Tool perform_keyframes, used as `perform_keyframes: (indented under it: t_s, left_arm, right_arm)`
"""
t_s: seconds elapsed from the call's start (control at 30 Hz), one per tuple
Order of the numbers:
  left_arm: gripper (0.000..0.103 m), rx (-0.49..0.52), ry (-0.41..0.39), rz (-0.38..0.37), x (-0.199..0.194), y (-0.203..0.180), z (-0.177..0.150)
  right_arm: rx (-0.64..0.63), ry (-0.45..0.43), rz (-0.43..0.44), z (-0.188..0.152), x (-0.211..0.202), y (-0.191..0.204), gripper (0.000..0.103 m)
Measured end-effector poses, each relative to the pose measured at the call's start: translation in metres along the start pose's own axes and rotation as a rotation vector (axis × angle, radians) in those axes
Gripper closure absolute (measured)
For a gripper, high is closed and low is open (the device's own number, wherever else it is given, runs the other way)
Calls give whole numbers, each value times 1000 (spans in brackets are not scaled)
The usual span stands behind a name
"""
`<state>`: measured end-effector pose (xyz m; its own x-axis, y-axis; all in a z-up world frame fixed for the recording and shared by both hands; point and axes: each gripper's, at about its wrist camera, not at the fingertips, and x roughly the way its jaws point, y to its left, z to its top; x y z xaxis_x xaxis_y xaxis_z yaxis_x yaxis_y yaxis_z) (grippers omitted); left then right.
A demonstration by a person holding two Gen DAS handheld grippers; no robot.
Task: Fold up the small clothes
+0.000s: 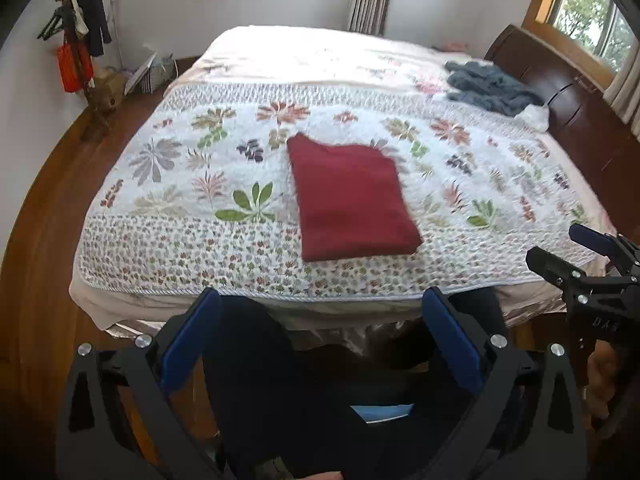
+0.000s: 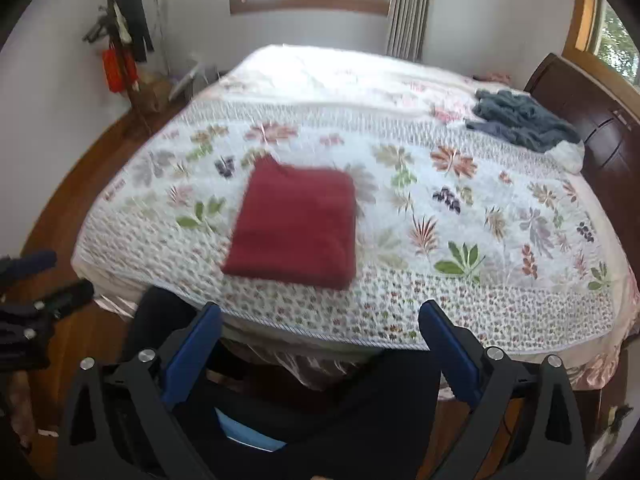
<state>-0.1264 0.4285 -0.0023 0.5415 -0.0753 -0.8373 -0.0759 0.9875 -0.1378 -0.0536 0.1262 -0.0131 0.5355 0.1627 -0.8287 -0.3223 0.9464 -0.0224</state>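
Left wrist view: red garment [image 1: 352,200], folded into a rectangle, flat on floral quilt [image 1: 180,184] near the bed's foot edge. Left gripper [image 1: 320,300] and right gripper [image 2: 320,312]: jaws spread, empty, short of the bed. Blue-grey clothes heap [image 2: 524,124] by the headboard [image 2: 600,136].

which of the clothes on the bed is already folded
The red garment near the bed's front edge, a flat neat rectangle. The blue-grey one by the headboard lies crumpled.
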Motion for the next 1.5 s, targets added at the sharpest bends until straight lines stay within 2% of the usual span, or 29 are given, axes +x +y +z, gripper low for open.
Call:
perform_keyframes:
  t_s: [0.1, 0.3, 0.7, 1.03, 1.5]
  left_arm:
    - [3, 20, -25, -1, -20, -8, -3]
    - [3, 17, -43, -10, -36, -12, -7]
    - [3, 28, -28, -26, -23, -12, 3]
    - [3, 26, -24, -24, -19, -11, 11]
    - [3, 28, -29, -26, -18, -12, 13]
  right_arm:
    - [4, -43, -18, 4, -27, 5, 4]
    - [10, -79, -36, 5, -47, 7, 4]
    - [5, -80, -60, 10, -45, 12, 4]
    - [13, -64, -29, 15, -38, 11, 4]
    - [20, -72, -32, 19, -36, 7, 4]
